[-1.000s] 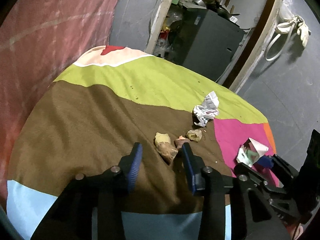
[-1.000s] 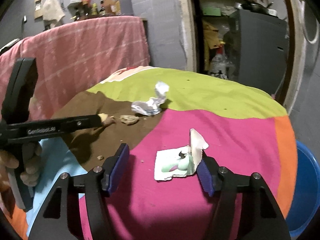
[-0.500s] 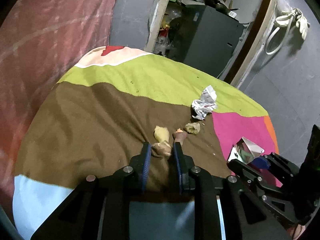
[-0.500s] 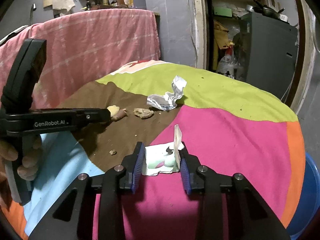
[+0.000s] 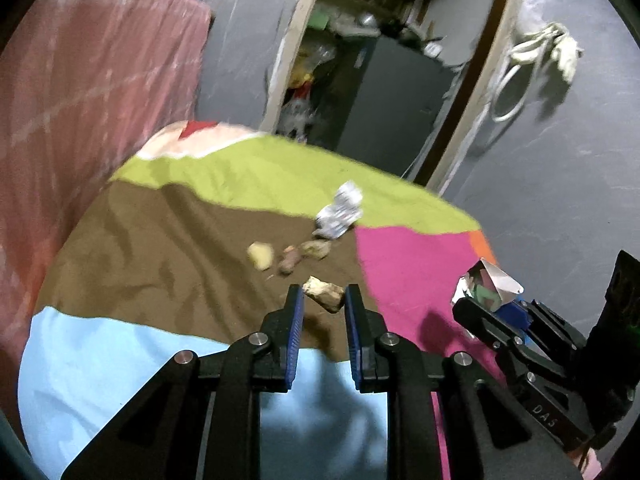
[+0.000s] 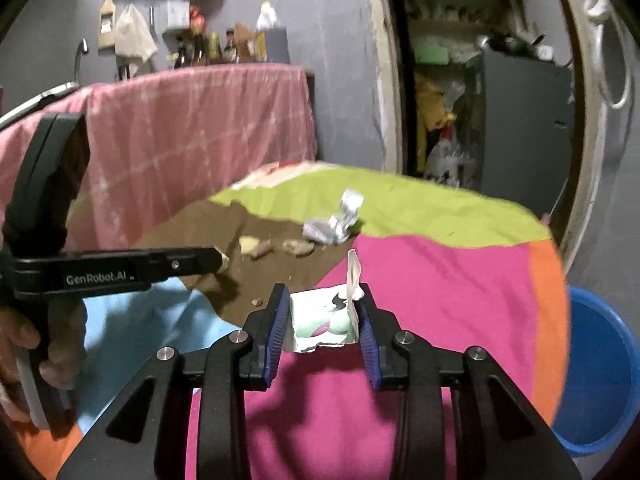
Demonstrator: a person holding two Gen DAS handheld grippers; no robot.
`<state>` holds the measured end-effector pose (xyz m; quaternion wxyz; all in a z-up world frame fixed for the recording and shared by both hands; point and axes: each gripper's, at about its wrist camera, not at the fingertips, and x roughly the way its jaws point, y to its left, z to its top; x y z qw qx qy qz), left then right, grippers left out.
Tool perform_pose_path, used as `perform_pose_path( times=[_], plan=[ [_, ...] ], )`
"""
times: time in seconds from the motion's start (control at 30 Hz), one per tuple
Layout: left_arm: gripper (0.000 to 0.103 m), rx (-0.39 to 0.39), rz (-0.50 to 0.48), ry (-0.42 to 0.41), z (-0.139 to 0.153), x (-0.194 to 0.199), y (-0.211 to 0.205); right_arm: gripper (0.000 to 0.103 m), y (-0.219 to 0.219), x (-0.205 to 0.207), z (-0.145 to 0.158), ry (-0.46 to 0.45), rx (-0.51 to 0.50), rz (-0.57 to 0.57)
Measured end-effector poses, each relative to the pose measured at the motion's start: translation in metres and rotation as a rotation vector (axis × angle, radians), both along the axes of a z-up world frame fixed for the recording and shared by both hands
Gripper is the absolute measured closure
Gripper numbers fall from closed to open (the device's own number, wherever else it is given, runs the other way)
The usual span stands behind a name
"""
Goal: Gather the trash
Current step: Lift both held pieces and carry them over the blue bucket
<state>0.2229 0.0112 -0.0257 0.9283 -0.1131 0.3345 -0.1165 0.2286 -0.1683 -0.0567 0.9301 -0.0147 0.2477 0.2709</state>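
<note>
trash lies on a patchwork cloth: a crumpled wrapper and three scraps on the brown patch. left gripper pinches a tan scrap, lifted above the cloth. right gripper clamps a torn carton over the pink patch. a blue tub stands beside the cloth's right edge.
</note>
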Motion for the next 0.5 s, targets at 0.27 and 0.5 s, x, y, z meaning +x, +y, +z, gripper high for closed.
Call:
perform_pose_path(
  times=[0.27, 0.5],
  plan=[
    [0.086, -0.072, -0.050, -0.214, 0.042, -0.018, -0.040, 0.072, -0.034, -0.038, 0.043, -0.248, -0.018, -0.132],
    [0.086, -0.096, -0.079, -0.387, 0.069, -0.022, -0.090, 0.072, -0.073, -0.058, 0.073, -0.419, -0.030, -0.257]
  ],
)
